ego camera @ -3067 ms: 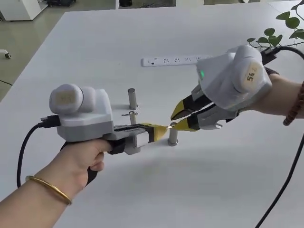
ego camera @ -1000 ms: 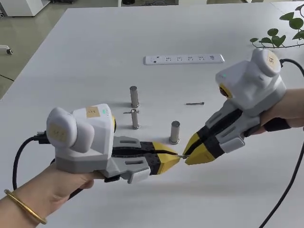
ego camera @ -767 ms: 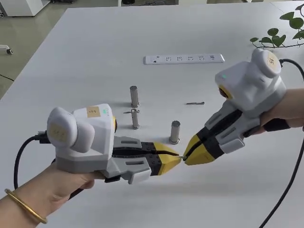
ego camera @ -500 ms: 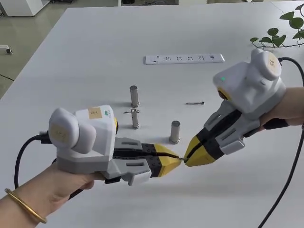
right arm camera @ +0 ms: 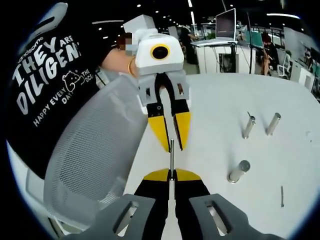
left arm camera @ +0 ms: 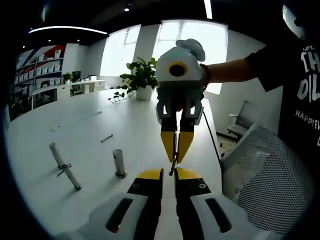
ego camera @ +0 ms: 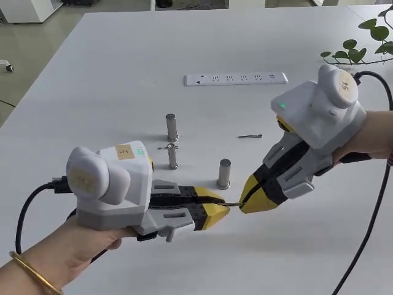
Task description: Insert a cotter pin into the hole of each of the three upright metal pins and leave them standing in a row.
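Note:
Three upright metal pins stand on the white table: a far pin (ego camera: 172, 127), a middle pin (ego camera: 172, 155) with a cotter pin through its top, and a bare pin (ego camera: 224, 174) to the right. My right gripper (ego camera: 244, 203) is shut on a cotter pin (right arm camera: 171, 156) that points at my left gripper (ego camera: 226, 208). The left jaws stand slightly open, with the pin's free end (left arm camera: 172, 167) between their tips. Both grippers meet tip to tip in front of the bare pin (left arm camera: 118, 162), above the table. Another cotter pin (ego camera: 250, 136) lies loose on the table.
A white power strip (ego camera: 236, 78) lies across the far side of the table. Plant leaves (ego camera: 359, 50) hang over the right edge. A mesh office chair (left arm camera: 265, 170) and a person's dark shirt stand beside the table.
Both grippers came down from beside the bare pin to the near side of the table and met tip to tip. In the last second they barely moved.

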A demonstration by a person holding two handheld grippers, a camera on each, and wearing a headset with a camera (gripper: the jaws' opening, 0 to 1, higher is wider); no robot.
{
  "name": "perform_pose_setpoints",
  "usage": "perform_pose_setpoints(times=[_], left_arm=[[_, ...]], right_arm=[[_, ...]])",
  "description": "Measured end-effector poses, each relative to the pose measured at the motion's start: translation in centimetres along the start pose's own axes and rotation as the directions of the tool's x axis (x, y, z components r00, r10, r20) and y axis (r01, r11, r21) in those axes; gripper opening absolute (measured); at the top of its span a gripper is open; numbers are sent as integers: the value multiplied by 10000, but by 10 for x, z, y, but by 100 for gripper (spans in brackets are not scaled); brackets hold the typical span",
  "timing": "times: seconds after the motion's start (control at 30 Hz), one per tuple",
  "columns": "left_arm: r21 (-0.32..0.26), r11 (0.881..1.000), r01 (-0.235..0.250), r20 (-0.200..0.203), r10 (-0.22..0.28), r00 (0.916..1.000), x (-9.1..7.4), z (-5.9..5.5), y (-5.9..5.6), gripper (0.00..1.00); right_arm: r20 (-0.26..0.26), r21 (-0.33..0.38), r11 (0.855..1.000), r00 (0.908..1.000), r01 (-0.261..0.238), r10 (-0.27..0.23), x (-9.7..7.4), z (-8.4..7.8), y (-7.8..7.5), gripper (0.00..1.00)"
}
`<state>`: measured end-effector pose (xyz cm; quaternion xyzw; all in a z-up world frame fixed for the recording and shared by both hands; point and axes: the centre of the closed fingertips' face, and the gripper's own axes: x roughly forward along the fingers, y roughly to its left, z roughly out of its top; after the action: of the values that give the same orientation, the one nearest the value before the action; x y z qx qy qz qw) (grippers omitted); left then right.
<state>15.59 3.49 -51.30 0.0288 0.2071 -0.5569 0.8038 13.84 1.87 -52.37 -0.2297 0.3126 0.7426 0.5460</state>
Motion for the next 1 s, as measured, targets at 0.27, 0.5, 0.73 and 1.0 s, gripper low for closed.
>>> perform_pose_setpoints(times=[0.27,0.5,0.73,1.0], left_arm=[[97,9972,-740,45,739,9973,-1,0,15,17],[-110,9841,-1771,82,1772,9841,0,-3,36,19],[-178,9637,-2663,62,2664,9638,5,-5,53,21],[-236,9458,-3240,-118,3238,9461,16,-11,67,21]], right_arm=[[-217,439,9973,9981,585,-576,-10,-13,-16,0],[-371,690,9900,9920,1230,-1207,-18,-20,-31,0],[-550,905,9803,9837,1755,-1711,-22,-27,-49,0],[-769,1164,9676,9733,2241,-2162,-27,-37,-64,0]])
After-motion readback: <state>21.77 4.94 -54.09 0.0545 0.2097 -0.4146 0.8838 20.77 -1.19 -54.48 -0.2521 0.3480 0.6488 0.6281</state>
